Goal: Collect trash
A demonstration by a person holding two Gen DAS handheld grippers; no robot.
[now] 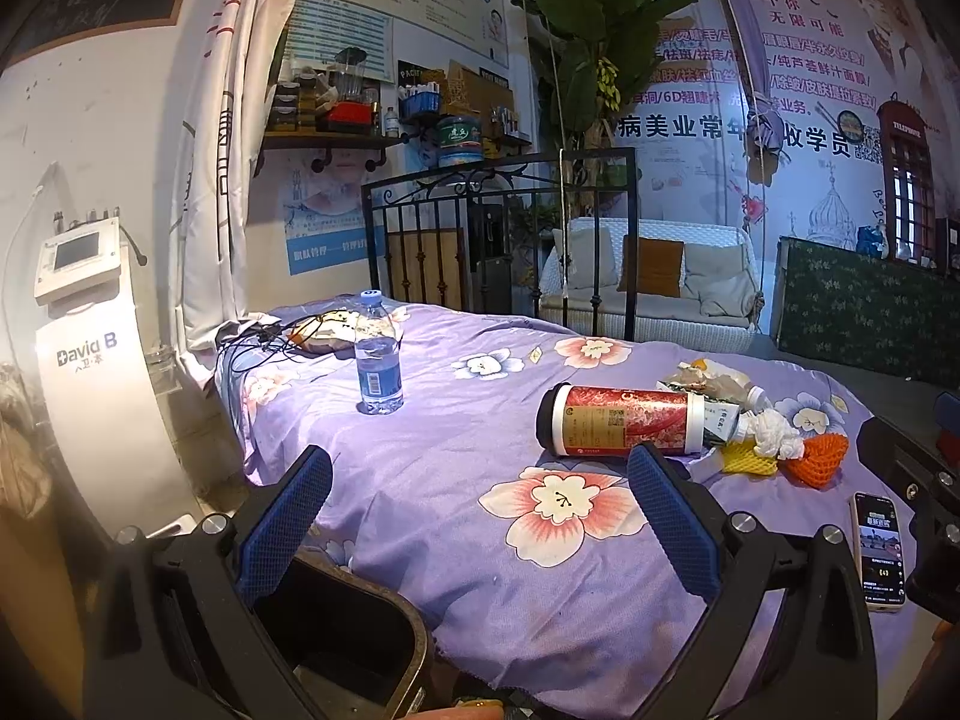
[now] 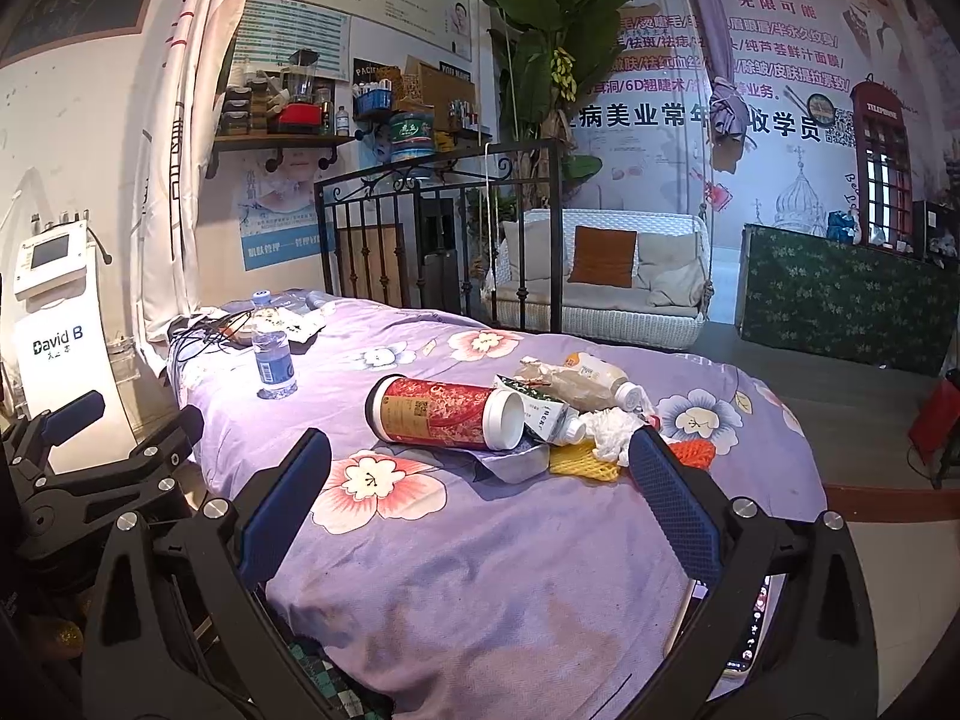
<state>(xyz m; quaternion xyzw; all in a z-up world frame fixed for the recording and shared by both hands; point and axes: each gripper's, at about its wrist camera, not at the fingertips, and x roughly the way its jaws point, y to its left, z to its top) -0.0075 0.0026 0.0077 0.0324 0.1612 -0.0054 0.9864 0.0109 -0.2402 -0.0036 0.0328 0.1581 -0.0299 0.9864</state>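
Observation:
A red canister (image 1: 624,420) (image 2: 447,412) lies on its side on the purple floral bed (image 1: 480,576) (image 2: 480,570). Behind and right of it lies a heap of trash: a crumpled wrapper (image 1: 720,384) (image 2: 564,381), white tissue (image 1: 777,429) (image 2: 612,423), yellow foam net (image 1: 747,459) (image 2: 585,462) and orange foam net (image 1: 819,456) (image 2: 696,453). My left gripper (image 1: 480,516) is open and empty, short of the canister. My right gripper (image 2: 480,516) is open and empty, with its right finger (image 2: 666,498) before the foam nets. A dark bin (image 1: 348,636) sits at the bed's front edge, under my left gripper.
A water bottle (image 1: 378,354) (image 2: 273,348) stands upright at the far left of the bed beside cables and a bag (image 1: 324,330). A phone (image 1: 879,549) lies at the right front. A black metal bed frame (image 1: 498,216) stands behind. A white machine (image 1: 90,360) stands left.

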